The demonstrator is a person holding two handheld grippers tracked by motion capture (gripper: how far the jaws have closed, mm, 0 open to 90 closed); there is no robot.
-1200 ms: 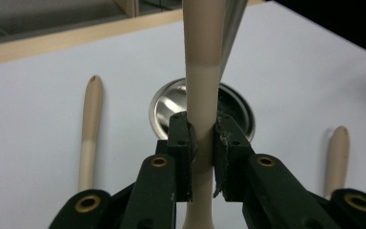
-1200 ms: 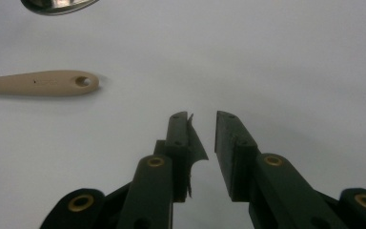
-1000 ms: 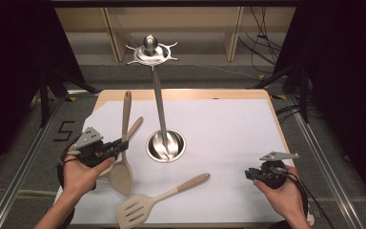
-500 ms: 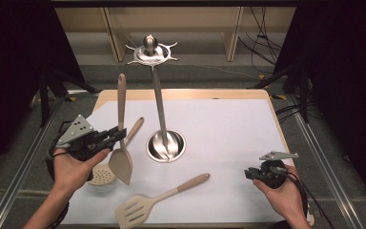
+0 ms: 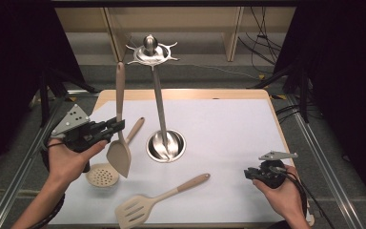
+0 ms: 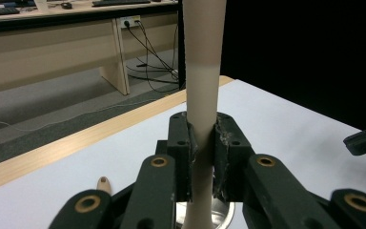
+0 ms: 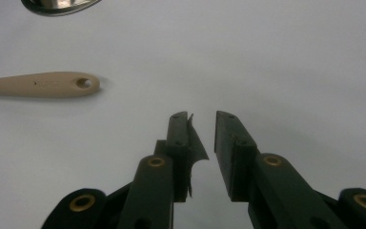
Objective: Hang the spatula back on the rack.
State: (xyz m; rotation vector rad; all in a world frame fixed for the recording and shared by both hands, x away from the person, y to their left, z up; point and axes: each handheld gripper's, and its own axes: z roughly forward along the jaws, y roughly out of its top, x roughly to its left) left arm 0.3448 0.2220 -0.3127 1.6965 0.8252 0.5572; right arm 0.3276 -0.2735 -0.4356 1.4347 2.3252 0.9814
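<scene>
1. We are holding a beige, solid-bladed silicone spatula (image 5: 119, 119) upright, blade down and handle up, clear of the white table (image 5: 228, 129); we judge this pose suits hanging it from a hook.
2. Our left gripper (image 5: 116, 126) is pinching the spatula's handle between its two black jaws, which are pressing on both sides of the shaft in the left gripper view (image 6: 201, 138), just above the blade.
3. Beyond the left fingertips, a tall steel utensil stand with a hooked crown (image 5: 158, 95) is rising from its round base; the spatula's top is reaching near the crown's height.
4. Below the left jaws, a beige perforated skimmer spoon (image 5: 106, 171) is lying flat.
5. Between the two grippers, a beige slotted turner (image 5: 159, 199) is resting on the table, its handle end ahead of the right jaws.
6. Our right gripper (image 7: 201, 125) is hovering low with its jaws spread, gripping nothing, probably waiting.
</scene>
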